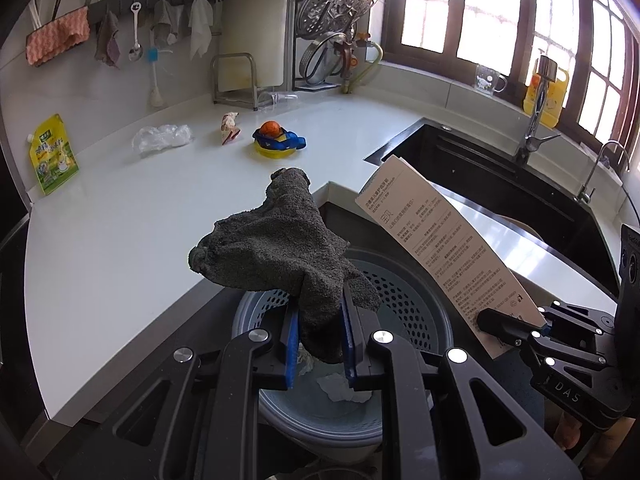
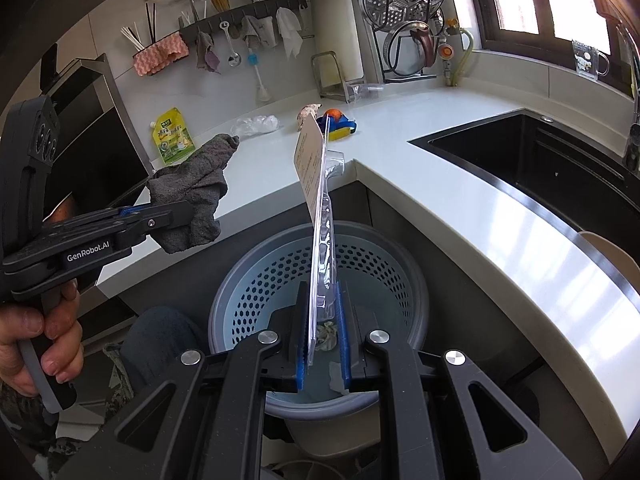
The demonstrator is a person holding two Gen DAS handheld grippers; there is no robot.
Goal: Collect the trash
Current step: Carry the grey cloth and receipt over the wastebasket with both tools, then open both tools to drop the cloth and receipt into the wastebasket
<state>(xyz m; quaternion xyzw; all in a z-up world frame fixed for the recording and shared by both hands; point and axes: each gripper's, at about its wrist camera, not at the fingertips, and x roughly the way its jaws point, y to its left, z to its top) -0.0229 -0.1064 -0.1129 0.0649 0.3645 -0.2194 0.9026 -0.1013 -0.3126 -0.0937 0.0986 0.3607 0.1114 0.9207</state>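
Observation:
My left gripper (image 1: pixel 318 320) is shut on a dark grey rag (image 1: pixel 280 248) and holds it over the perforated blue-grey trash bin (image 1: pixel 404 296). It also shows in the right wrist view (image 2: pixel 160 216) with the rag (image 2: pixel 196 184). My right gripper (image 2: pixel 322 320) is shut on a flat blister package with a printed card back (image 2: pixel 316 184), held upright over the bin (image 2: pixel 260 276). The package also shows in the left wrist view (image 1: pixel 440 248). Crumpled paper (image 1: pixel 340 388) lies in the bin.
On the white counter (image 1: pixel 140 220) lie a clear plastic bag (image 1: pixel 160 138), a crumpled wrapper (image 1: pixel 230 128), a green pouch (image 1: pixel 52 156) and a yellow-blue dish with an orange item (image 1: pixel 276 140). A black sink (image 1: pixel 500 184) is at the right.

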